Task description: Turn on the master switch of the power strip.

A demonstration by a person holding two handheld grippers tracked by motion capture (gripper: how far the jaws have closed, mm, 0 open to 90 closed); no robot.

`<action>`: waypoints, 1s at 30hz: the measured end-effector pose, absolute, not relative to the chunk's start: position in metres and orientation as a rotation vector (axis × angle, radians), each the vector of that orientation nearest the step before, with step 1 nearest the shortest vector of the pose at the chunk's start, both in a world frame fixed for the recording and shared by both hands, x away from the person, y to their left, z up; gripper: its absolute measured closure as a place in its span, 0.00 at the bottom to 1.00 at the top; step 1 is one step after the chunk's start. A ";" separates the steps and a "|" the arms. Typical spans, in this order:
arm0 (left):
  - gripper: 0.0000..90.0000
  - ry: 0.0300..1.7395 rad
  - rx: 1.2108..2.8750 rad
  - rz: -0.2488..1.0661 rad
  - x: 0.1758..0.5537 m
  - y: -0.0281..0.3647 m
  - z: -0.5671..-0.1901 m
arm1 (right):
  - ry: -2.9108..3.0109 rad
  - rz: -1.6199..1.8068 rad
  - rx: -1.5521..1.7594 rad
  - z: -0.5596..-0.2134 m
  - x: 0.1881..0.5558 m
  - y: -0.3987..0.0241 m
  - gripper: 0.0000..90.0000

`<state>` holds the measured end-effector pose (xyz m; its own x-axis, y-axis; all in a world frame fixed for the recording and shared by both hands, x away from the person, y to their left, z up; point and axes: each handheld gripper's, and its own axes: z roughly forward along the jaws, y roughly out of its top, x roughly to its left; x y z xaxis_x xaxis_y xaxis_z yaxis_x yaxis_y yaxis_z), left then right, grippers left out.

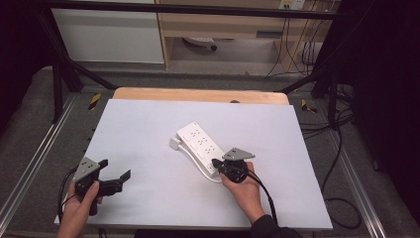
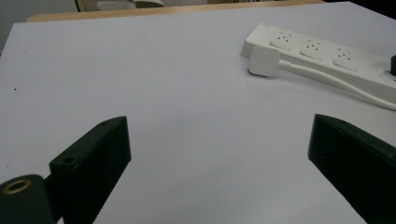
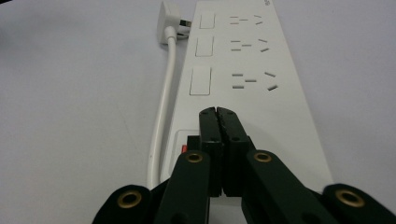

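We have the right gripper [image 3: 218, 112] down on the near end of the white power strip [image 1: 199, 143], its fingers [image 3: 208, 122] pressed together with nothing between them, their tips resting on the strip's top face just above the red main switch [image 3: 185, 148]. The step in hand looks like working that switch. To do it well, we would slide the closed tips back toward six o'clock until they sit squarely on the rocker, then press straight down, not sideways, so the strip does not skid on the counter [image 1: 148, 129].

The strip lies near the counter's centre, running from eleven o'clock to five o'clock in the high view, with its own plug [image 2: 264, 60] and cable [image 3: 164, 93] lying along its left side, unplugged.

The left gripper [image 1: 115, 174] hovers at about eight o'clock, well apart from the strip, fingers [image 2: 93, 161] spread wide and empty.

A faint mark sits at the strip's far end; it is too small to read.
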<state>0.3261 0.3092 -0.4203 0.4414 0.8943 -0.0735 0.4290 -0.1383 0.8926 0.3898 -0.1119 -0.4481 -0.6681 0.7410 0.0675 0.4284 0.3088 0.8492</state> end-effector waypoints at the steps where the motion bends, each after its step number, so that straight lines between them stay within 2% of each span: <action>1: 0.06 1.143 1.748 0.617 0.326 0.309 -0.420 | 2.244 1.298 1.051 -0.448 0.390 -0.112 1.00; 30: 0.06 1.143 1.748 0.618 0.326 0.310 -0.420 | 2.237 1.340 1.034 -0.446 0.387 -0.110 0.97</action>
